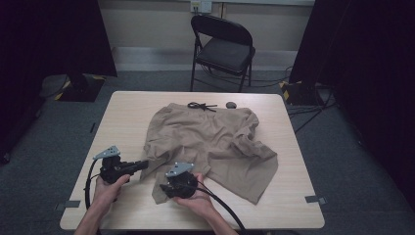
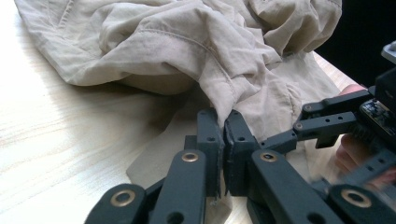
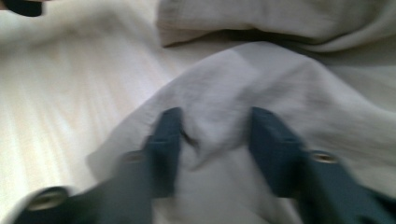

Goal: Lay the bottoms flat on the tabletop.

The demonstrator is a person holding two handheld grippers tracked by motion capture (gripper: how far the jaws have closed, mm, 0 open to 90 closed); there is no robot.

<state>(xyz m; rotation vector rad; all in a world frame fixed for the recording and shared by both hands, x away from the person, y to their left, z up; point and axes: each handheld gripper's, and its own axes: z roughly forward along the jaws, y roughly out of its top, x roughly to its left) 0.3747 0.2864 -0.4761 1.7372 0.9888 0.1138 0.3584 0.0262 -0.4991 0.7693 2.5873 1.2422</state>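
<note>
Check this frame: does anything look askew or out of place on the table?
The tan shorts lie rumpled and skewed, one leg bunched. A small dark round thing sits beside the black drawstring; what it is, I cannot tell.

No readable writing anywhere

Neither the crumpled khaki cloth shorts [image 1: 210, 142], the pale wooden tabletop [image 1: 132, 112], nor the black folding metal chair [image 1: 222, 49] carries any legible letter, number, label or brand; the small plate on the far wall [image 1: 200, 6] is too small to make out.
</note>
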